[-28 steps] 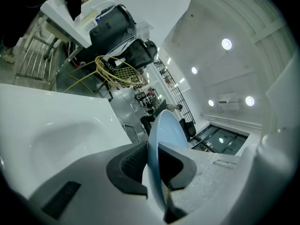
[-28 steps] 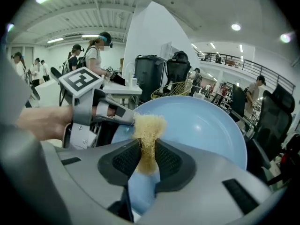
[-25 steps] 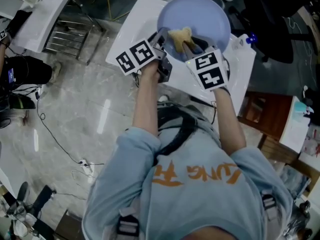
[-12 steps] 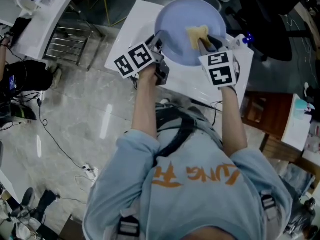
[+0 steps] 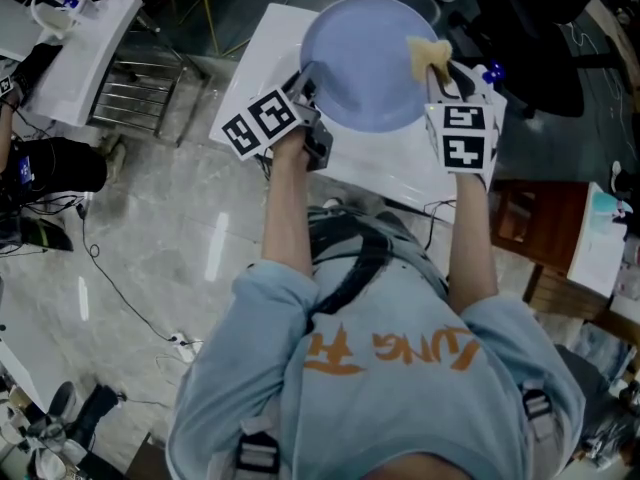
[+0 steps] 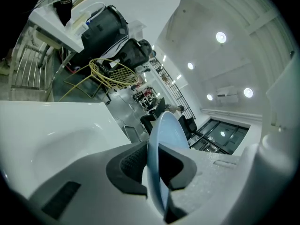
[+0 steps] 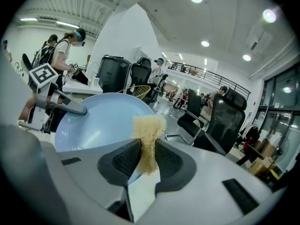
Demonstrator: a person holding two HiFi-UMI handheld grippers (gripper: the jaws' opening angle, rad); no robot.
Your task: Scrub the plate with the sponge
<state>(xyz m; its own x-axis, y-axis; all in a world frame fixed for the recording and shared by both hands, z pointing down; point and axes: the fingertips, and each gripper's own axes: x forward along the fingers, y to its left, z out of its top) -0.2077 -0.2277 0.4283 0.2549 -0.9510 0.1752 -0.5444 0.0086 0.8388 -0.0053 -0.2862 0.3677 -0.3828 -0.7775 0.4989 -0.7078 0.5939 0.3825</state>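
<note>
A pale blue plate (image 5: 365, 60) is held up over the white table (image 5: 400, 168). My left gripper (image 5: 305, 78) is shut on its left rim; in the left gripper view the plate (image 6: 165, 139) runs edge-on between the dark pads. My right gripper (image 5: 440, 63) is shut on a yellow sponge (image 5: 428, 56), which sits at the plate's right rim. In the right gripper view the sponge (image 7: 149, 135) is squeezed between the pads, with the plate (image 7: 101, 121) to its left and my left gripper (image 7: 70, 108) on the plate's far rim.
A metal rack (image 5: 130, 78) and a second white table (image 5: 70, 28) stand at the left. Cables (image 5: 110, 278) trail over the shiny floor. A wooden stand (image 5: 525, 228) is at the right. Black office chairs (image 7: 225, 121) and people (image 7: 65, 55) fill the room behind.
The right gripper has swept the sponge across the plate from its lower middle to its right rim. The plate and the left gripper have shifted slightly left.
</note>
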